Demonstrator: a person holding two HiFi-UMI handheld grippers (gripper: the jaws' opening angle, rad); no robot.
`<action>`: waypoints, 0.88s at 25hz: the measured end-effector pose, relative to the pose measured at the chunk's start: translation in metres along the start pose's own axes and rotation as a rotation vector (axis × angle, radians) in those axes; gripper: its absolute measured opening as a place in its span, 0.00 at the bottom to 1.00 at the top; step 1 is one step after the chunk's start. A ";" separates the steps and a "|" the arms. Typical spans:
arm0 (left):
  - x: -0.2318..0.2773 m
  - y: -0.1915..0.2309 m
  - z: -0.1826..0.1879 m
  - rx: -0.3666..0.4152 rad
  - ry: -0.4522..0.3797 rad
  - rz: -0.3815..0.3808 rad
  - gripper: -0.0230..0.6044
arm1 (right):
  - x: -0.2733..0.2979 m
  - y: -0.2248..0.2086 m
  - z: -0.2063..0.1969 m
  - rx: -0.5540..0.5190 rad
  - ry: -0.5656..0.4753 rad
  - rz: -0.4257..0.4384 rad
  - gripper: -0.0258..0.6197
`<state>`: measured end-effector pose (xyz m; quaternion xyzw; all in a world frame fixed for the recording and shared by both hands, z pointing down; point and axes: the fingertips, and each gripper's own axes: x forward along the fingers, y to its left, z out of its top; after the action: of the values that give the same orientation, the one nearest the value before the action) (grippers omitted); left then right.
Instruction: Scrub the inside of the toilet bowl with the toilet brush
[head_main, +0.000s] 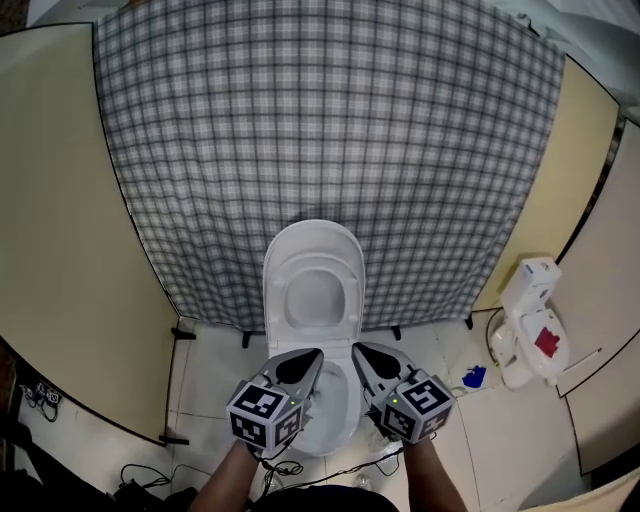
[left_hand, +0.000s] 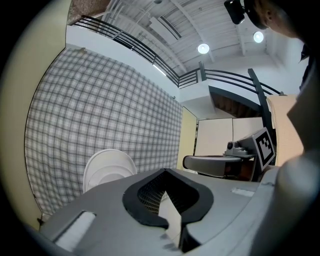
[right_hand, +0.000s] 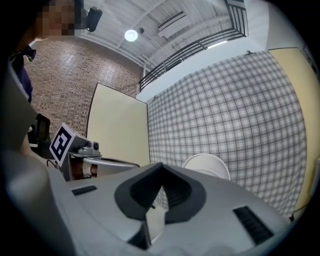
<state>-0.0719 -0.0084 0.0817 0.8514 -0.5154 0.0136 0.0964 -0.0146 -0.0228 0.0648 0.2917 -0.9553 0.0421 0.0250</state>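
A white toilet (head_main: 312, 250) stands against a checked cloth, its lid and seat raised. Its bowl (head_main: 335, 420) lies below and between my two grippers and is partly hidden by them. My left gripper (head_main: 312, 358) hangs over the bowl's left rim, shut with nothing in it. My right gripper (head_main: 360, 351) hangs over the right rim, also shut and empty. The raised lid (left_hand: 107, 167) shows ahead of the shut left gripper (left_hand: 167, 174), and the lid (right_hand: 207, 167) shows beyond the shut right gripper (right_hand: 160, 169). I see no toilet brush in either gripper.
A checked cloth (head_main: 330, 130) covers the wall behind the toilet, with cream panels (head_main: 60, 220) on both sides. On the floor at the right stands a white object with a red patch (head_main: 530, 320), with a small blue thing (head_main: 474, 377) beside it. Cables (head_main: 140, 475) lie at the lower left.
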 end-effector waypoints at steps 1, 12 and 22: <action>0.000 0.003 -0.001 0.004 -0.002 -0.003 0.05 | 0.002 0.000 -0.001 -0.006 0.000 -0.002 0.04; 0.003 0.001 0.004 0.017 -0.004 -0.001 0.05 | 0.000 -0.003 0.000 -0.033 0.015 0.015 0.04; -0.010 0.010 0.000 0.026 -0.027 -0.001 0.05 | 0.006 0.011 -0.004 -0.043 0.005 0.036 0.04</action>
<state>-0.0850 -0.0044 0.0816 0.8529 -0.5160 0.0091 0.0783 -0.0255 -0.0160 0.0687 0.2739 -0.9609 0.0226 0.0327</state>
